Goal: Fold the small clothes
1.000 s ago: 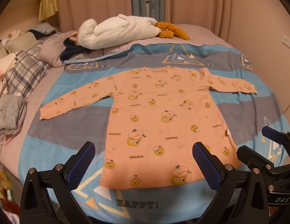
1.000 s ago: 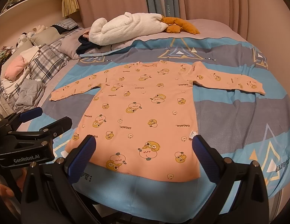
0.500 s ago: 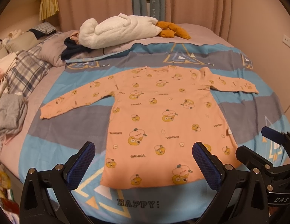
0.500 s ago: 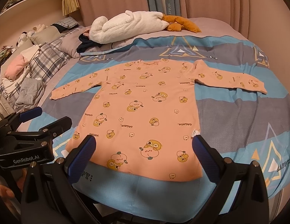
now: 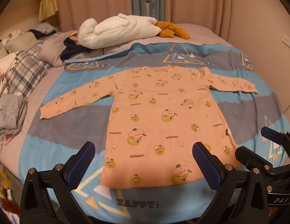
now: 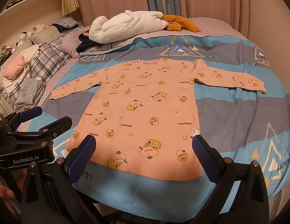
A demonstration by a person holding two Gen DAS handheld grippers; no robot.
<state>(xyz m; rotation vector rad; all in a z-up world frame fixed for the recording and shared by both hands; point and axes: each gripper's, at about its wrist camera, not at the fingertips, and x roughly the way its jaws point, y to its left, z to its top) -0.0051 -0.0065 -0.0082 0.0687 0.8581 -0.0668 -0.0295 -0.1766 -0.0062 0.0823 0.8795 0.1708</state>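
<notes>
Both cameras crept nearer the shirt [image 5: 163, 123] — left gripper [image 5: 144, 165], right gripper [image 6: 144, 158] hover wide apart, empty

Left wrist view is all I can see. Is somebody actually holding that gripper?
Observer: Yes. The right wrist view shows a bare hand just under the left gripper.
Operator: Is anything written on it?
Observer: Its side carries a label reading GenRobot.AI.
Operator: Is it touching the shirt?
Observer: No. From the side, its open fingers sit left of the shirt, and a strip of duvet shows between them.
</notes>
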